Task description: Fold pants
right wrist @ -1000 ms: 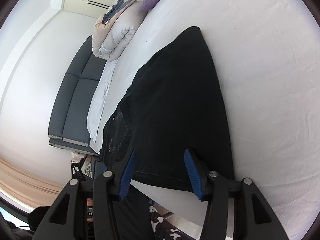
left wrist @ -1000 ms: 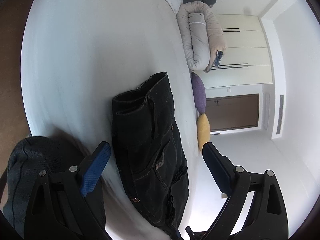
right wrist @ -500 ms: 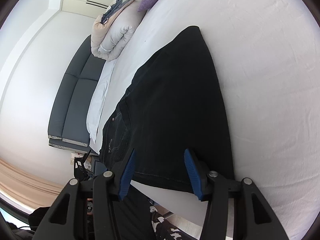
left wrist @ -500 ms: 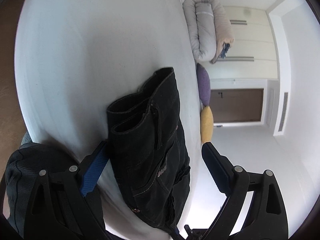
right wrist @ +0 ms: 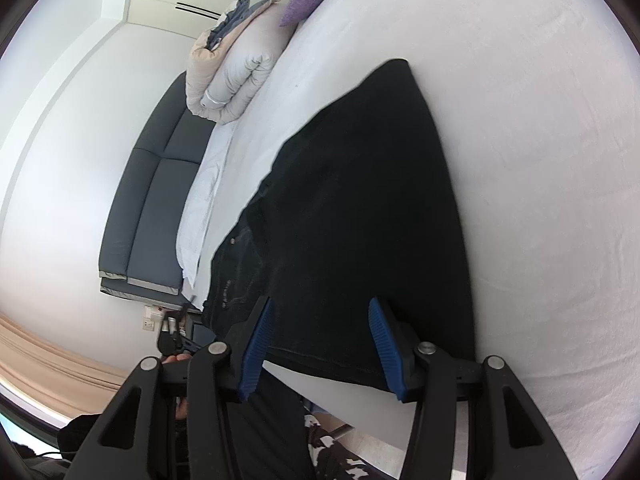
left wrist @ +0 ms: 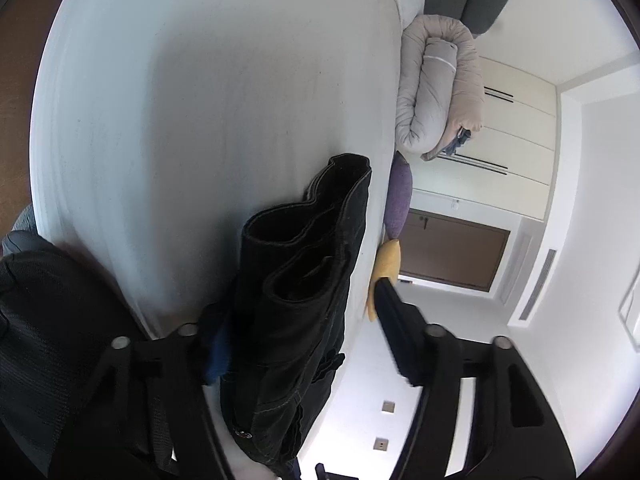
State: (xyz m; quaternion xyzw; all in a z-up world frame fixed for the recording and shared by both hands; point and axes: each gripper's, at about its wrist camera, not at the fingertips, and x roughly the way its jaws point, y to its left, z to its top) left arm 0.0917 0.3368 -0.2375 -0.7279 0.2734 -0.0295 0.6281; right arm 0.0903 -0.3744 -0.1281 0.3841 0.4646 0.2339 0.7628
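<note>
Black jeans [right wrist: 360, 208] lie flat on a white bed [right wrist: 540, 160], folded lengthwise. In the left wrist view I see the leg hems end-on [left wrist: 304, 248], with the fabric running down between the fingers. My left gripper [left wrist: 304, 336] is open, its jaws on either side of the jeans' edge; the left blue pad [left wrist: 218, 354] is partly hidden behind the cloth. My right gripper [right wrist: 320, 344] is open, its jaws straddling the near edge of the jeans at the bed's front edge.
A rolled grey-beige duvet [left wrist: 436, 88], a purple pillow [left wrist: 400, 196] and a yellow pillow [left wrist: 386, 268] lie at the bed's far side. A dark grey sofa [right wrist: 160, 192] stands beside the bed. A wardrobe and a brown door [left wrist: 452, 252] are behind.
My left gripper has moved forward onto the jeans, so the cloth now lies between its open jaws. My right gripper has hardly moved.
</note>
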